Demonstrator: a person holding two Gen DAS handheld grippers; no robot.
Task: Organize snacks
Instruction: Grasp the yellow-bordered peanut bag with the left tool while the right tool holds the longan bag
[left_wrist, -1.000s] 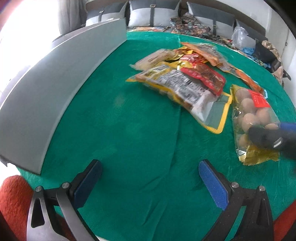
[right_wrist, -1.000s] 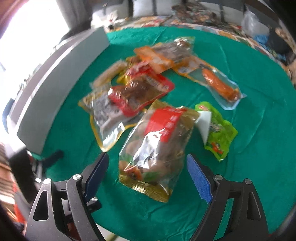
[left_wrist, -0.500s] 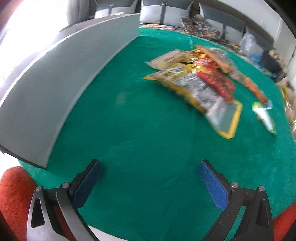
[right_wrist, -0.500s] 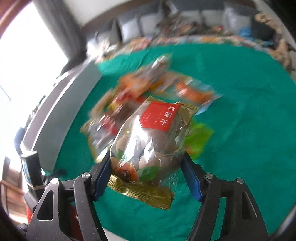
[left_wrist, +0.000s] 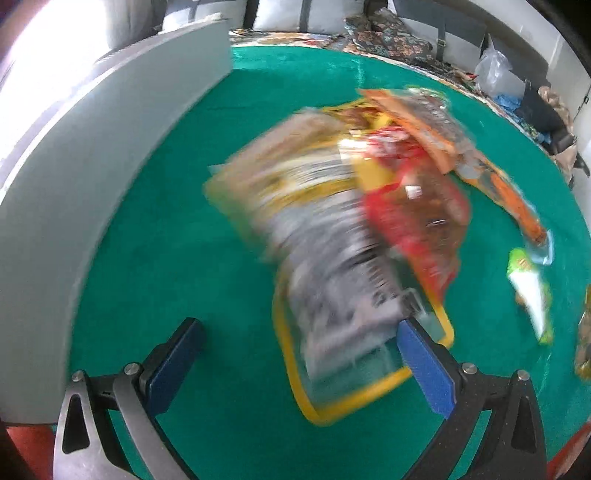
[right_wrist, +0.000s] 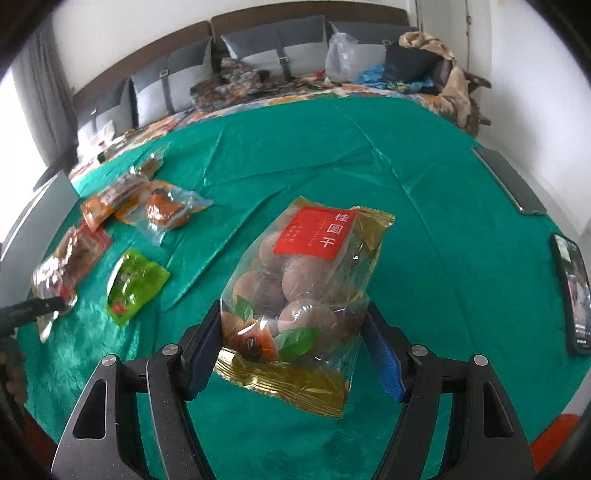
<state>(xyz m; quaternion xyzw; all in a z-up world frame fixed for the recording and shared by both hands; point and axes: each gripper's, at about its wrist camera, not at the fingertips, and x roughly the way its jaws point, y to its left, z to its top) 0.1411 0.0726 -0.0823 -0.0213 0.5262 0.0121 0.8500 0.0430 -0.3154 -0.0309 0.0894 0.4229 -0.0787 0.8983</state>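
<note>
The longan bag (right_wrist: 303, 291) is gripped by the right claw (right_wrist: 295, 343) above the counter (right_wrist: 424, 229). Loose snack packets (right_wrist: 136, 280) are scattered at left, two phones (right_wrist: 570, 295) at right. The left claw (left_wrist: 295, 358) is held wide open, empty, over a yellow-edged packet (left_wrist: 332, 295).

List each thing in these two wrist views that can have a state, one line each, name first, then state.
Right gripper: fingers closed on the dried longan bag.
Dried longan bag: sealed, lifted off the green tablecloth.
Left gripper: fingers open, holding nothing, above the yellow-bordered packet.
Yellow-bordered packet: lying flat, blurred.
Green snack packet: sealed, lying flat.
Orange snack packet: lying flat.
Phone: screen lit, lying on the cloth.
</note>
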